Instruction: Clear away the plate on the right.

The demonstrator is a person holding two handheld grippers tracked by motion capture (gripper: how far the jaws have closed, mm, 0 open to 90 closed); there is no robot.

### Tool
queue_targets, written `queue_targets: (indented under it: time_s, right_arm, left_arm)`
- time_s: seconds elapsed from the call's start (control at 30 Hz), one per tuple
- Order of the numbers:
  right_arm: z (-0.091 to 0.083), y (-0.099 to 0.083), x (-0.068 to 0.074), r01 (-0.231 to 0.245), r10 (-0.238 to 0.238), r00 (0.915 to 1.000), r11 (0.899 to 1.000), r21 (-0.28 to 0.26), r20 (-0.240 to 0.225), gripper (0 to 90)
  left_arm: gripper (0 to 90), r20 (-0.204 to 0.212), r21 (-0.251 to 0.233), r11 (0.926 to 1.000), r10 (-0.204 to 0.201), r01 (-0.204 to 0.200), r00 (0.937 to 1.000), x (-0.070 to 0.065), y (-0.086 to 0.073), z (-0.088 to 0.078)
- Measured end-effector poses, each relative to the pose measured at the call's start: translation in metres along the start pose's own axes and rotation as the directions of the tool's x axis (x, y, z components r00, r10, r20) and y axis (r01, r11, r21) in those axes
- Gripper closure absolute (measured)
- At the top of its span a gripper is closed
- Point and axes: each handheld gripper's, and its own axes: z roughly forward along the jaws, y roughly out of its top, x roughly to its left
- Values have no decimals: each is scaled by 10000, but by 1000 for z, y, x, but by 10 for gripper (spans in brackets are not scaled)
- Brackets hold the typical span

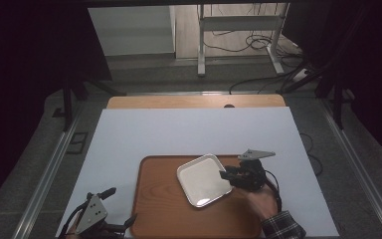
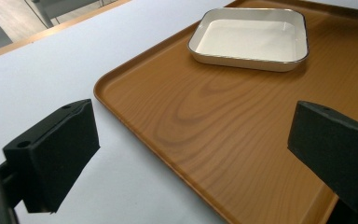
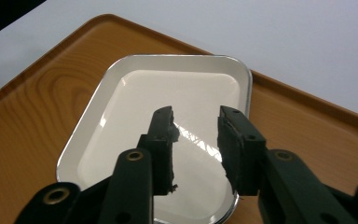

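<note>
I see the white table (image 1: pixel 189 132) carrying a wooden tray (image 1: pixel 159 209) at its near middle. A white square dish (image 1: pixel 203 179) sits on the tray's right half, turned at an angle. My right gripper (image 1: pixel 225 175) is at the dish's right edge, jaws a little apart above its rim with nothing between them. My left gripper (image 1: pixel 129 221) hangs at the tray's near left corner, jaws wide apart.
</note>
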Motion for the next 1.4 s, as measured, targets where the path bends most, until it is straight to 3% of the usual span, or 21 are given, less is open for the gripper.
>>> queue_targets:
  time_s: [0.33,0.47,0.83,1.17,1.4]
  right_arm:
    - [-4,-8,30,1050,-1040,9940,9941,289,-335,831]
    - [-6,-12,39,1137,-1120,9915,9933,227,-662,889]
    - [0,-27,62,1557,-1460,9808,9855,675,-1296,892]
    - [11,-38,68,1989,-1804,9726,9722,1232,-1469,892]
    - [25,-44,67,2279,-2034,9689,9555,1871,-1410,893]
  left_arm:
    - [16,-4,19,10000,64,-64,10000,0,0,0]
    - [16,-3,-20,10000,22,-22,10000,-1,0,0]
    - [16,4,-10,10000,86,-86,10000,-1,0,0]
    - [16,0,2,9999,148,-148,9999,-2,0,1]
    - [16,-1,2,9999,168,-168,9999,-2,0,1]
